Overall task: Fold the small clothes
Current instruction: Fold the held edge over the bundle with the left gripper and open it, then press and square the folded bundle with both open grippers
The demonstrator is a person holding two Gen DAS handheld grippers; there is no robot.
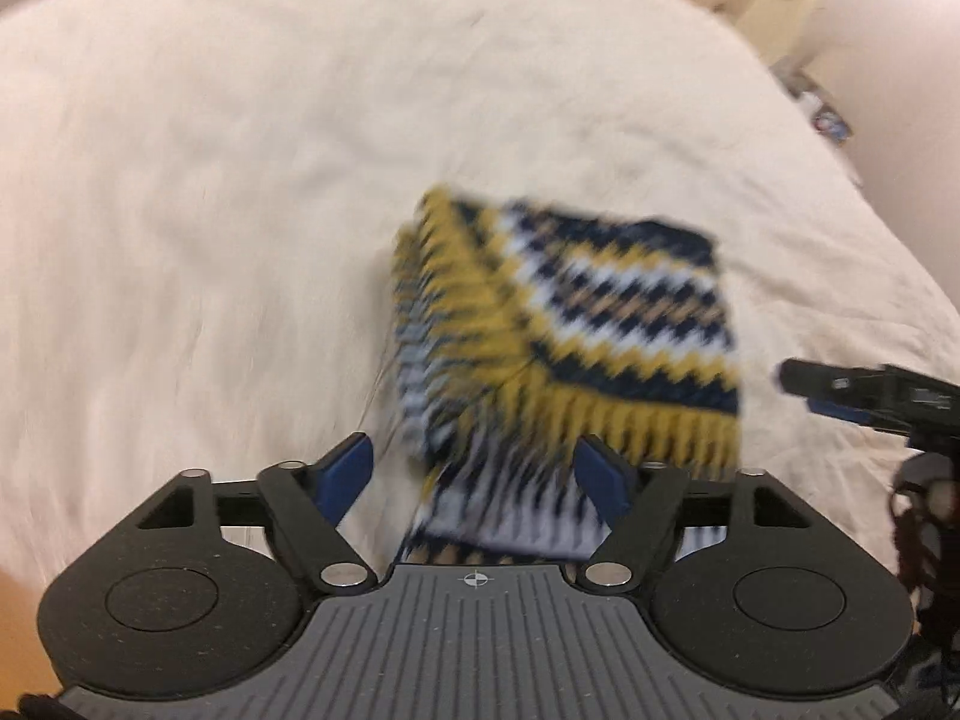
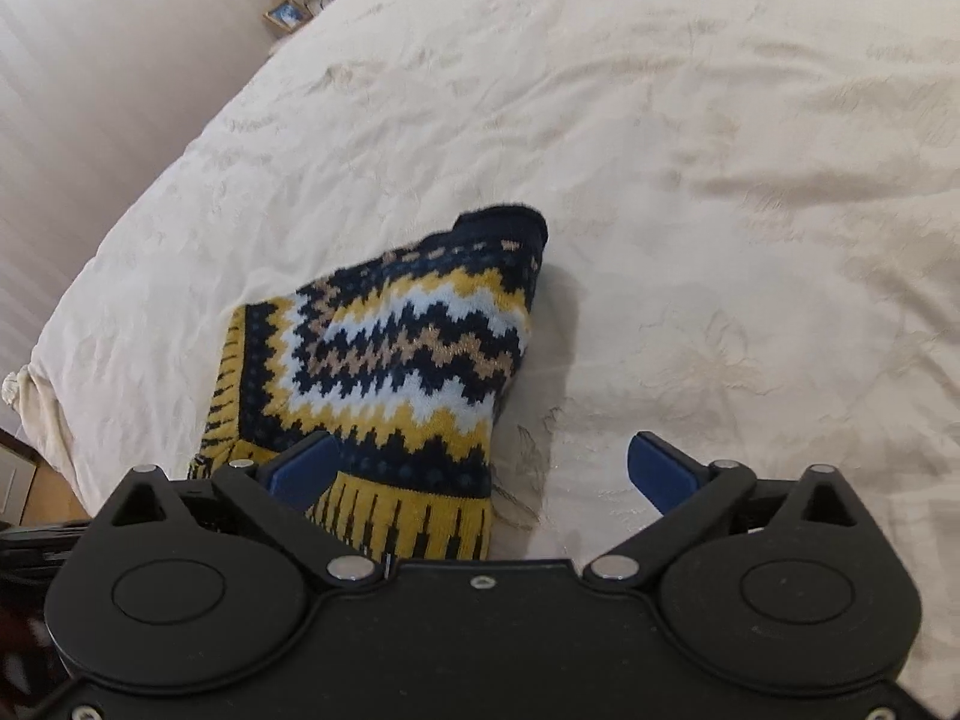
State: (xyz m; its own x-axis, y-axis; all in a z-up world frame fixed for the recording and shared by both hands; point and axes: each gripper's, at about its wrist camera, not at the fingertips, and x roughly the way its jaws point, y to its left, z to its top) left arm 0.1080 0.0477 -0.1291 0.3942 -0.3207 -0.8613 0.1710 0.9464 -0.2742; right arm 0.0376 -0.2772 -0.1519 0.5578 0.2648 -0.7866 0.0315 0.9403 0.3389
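A small knitted garment in navy, yellow and white zigzags lies folded on the cream bedspread; the left wrist view is blurred. My left gripper hangs over its near edge, blue pads apart, the knit between them with no visible pinch. In the right wrist view the garment lies left of centre. My right gripper stands wide open; its left finger is over the fringe edge and its right finger over bare bedspread. The right gripper also shows at the right edge of the left wrist view.
The bedspread stretches far ahead and to the right. Its edge drops to a wooden floor at the lower left. A framed picture and small items stand beyond the bed. Loose threads trail from the garment's corner.
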